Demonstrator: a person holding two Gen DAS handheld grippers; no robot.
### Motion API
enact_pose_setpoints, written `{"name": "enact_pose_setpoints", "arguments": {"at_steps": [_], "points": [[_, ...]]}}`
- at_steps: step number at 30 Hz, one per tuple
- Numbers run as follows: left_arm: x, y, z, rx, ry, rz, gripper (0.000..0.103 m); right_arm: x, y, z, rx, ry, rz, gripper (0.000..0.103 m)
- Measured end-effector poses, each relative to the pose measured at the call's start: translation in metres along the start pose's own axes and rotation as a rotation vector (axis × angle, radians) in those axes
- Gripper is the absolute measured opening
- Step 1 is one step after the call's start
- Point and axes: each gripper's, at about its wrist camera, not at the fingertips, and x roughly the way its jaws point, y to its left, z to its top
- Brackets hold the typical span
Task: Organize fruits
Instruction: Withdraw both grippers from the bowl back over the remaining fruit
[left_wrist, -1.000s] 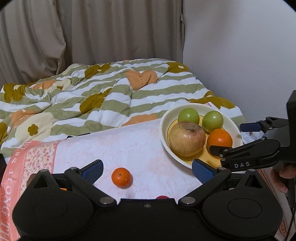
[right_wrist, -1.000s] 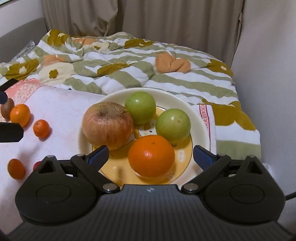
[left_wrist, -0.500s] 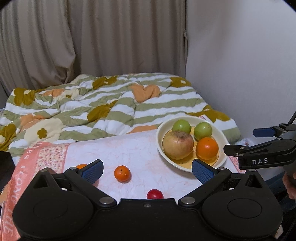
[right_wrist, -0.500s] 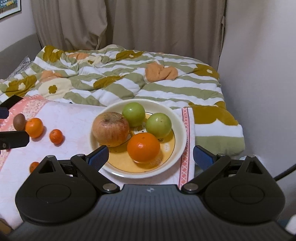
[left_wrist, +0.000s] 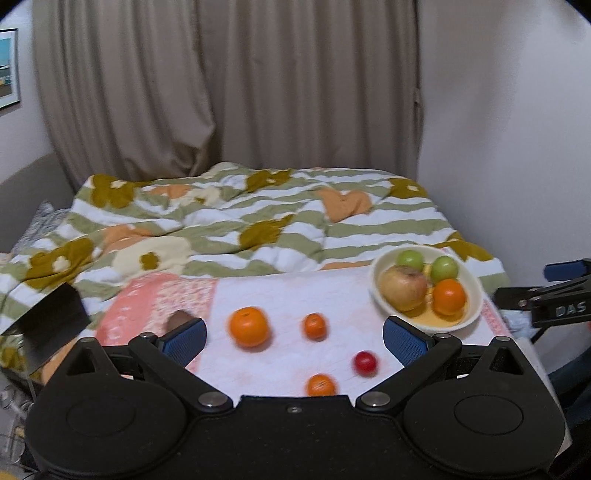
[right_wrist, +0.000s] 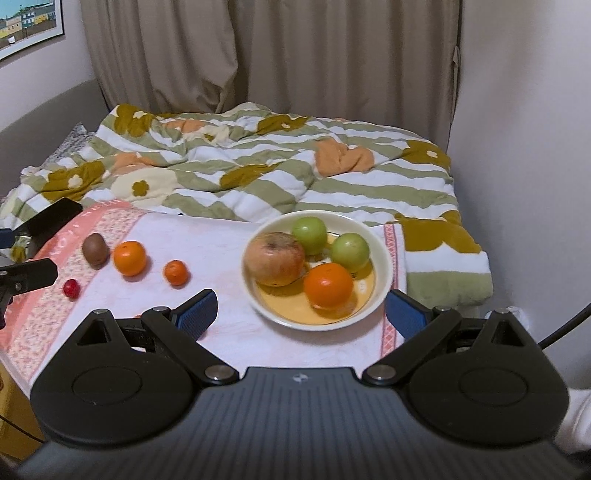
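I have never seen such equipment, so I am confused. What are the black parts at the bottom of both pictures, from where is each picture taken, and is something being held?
The black parts are two hand-held grippers; a person carries one in each hand. Each has a small camera looking forward along its two blue-tipped fingers, so one picture comes from the left gripper and the other from the right gripper.

Both look at a pink and white cloth spread in front of a striped blanket. On the cloth stands a bowl with an apple, two green fruits and an orange. Loose on the cloth lie a kiwi, a larger orange, a small orange and a red fruit; the left view shows one more small orange.

Both grippers are open and hold nothing.
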Motion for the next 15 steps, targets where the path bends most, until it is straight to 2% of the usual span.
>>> {"name": "enact_pose_setpoints", "arguments": {"at_steps": [6, 10, 15], "points": [[-0.01, 0.043, -0.012, -0.028, -0.006, 0.035, 0.103, -0.011, 0.036, -0.005, 0.026, 0.003, 0.008, 0.103], [-0.007, 0.073, -0.016, -0.001, -0.01, 0.036, 0.103, -0.012, 0.067, -0.007, 0.046, 0.006, 0.002, 0.103], [0.005, 0.108, -0.02, 0.028, 0.002, -0.018, 0.103, -0.009, 0.107, -0.011, 0.094, 0.03, -0.037, 0.103]]}}
